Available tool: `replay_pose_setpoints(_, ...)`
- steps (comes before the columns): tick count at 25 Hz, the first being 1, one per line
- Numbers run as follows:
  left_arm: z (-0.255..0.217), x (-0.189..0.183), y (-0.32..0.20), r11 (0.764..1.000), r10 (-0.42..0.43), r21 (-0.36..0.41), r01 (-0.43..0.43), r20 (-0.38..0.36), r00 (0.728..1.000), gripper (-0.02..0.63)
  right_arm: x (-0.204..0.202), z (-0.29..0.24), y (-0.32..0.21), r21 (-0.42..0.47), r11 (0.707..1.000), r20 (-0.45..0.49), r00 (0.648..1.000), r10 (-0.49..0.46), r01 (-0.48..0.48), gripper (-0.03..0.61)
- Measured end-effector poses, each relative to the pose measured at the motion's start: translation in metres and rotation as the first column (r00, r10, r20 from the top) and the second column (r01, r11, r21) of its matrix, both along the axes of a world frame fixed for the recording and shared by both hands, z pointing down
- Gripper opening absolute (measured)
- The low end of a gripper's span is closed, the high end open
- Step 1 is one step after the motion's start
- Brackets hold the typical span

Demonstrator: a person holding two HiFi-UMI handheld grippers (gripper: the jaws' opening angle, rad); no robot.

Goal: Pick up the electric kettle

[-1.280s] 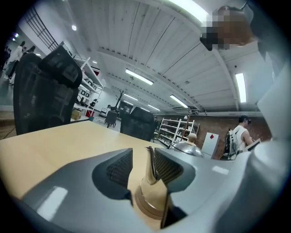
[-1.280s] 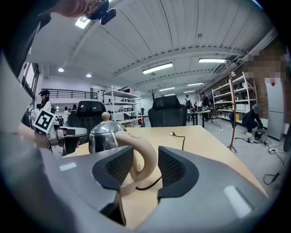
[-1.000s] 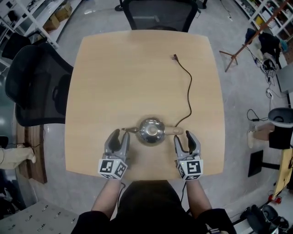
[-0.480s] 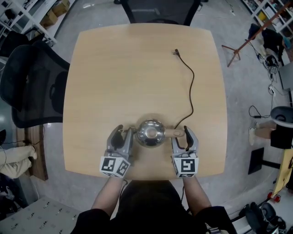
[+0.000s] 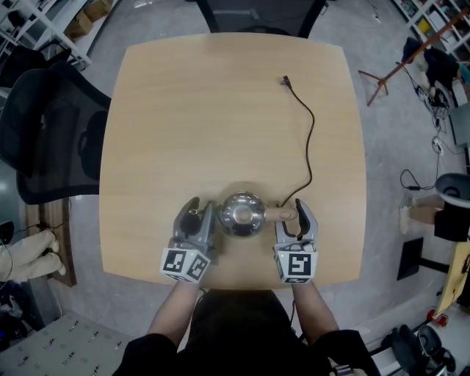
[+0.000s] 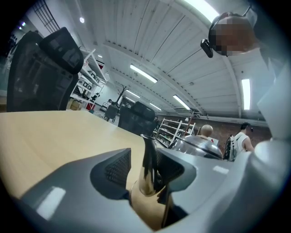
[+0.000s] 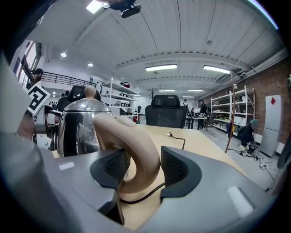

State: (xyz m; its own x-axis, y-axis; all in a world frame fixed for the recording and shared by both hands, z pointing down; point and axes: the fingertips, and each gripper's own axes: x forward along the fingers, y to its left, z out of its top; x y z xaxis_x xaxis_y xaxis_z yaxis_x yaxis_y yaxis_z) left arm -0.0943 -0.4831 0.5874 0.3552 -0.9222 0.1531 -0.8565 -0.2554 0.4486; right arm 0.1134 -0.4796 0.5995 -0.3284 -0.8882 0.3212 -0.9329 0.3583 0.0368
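The steel electric kettle (image 5: 242, 213) stands on the wooden table (image 5: 183, 110) near its front edge. Its beige handle (image 5: 281, 214) points right and its thin spout (image 6: 148, 168) points left. My left gripper (image 5: 200, 211) is open around the spout. Its jaws have just been closing a little, with a gap left beside the left pad. My right gripper (image 5: 294, 214) has the handle (image 7: 136, 154) between its pads. The handle nearly fills that gap, and a thin slit shows at the right pad. The kettle's body (image 7: 77, 127) rises just left of it.
A dark power cord (image 5: 308, 139) runs from the kettle's base toward the far right of the table and ends in a plug (image 5: 285, 79). Black office chairs stand at the left (image 5: 51, 139) and at the far side (image 5: 253, 11).
Both grippers have edged in toward the kettle. The left one's jaws now flank the spout and the right one's flank the handle.
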Motion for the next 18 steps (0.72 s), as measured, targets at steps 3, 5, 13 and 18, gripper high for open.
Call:
replay_pose_setpoints(3, 0.0013, -0.0016, -0.0020, 1.000, -0.014, -0.007, 0.014, -0.035, 0.999, 0.153, -0.0009, 0.0001, -0.0008, 0.004, 1.000, 0.010, 1.000, 0.022, -0.022, 0.180)
replay_pose_setpoints(5, 0.0020, -0.0024, -0.0022, 1.000, -0.025, -0.014, 0.024, -0.062, 0.998, 0.152, -0.0019, -0.0009, -0.0007, 0.011, 0.999, 0.015, 0.999, 0.033, -0.033, 0.169)
replay_pose_setpoints(13, 0.0065, -0.0016, -0.0039, 0.997, -0.071, -0.036, 0.065, -0.217, 0.974, 0.150, 0.0002, 0.0015, -0.0020, 0.004, 0.998, 0.020, 0.998, 0.066, -0.066, 0.167)
replay_pose_setpoints(18, 0.0035, 0.0049, -0.0074, 0.998, -0.060, -0.023, 0.056, -0.252, 0.966, 0.095, 0.0026, 0.0018, -0.0054, 0.001, 0.997, 0.012, 0.997, 0.080, -0.080, 0.166)
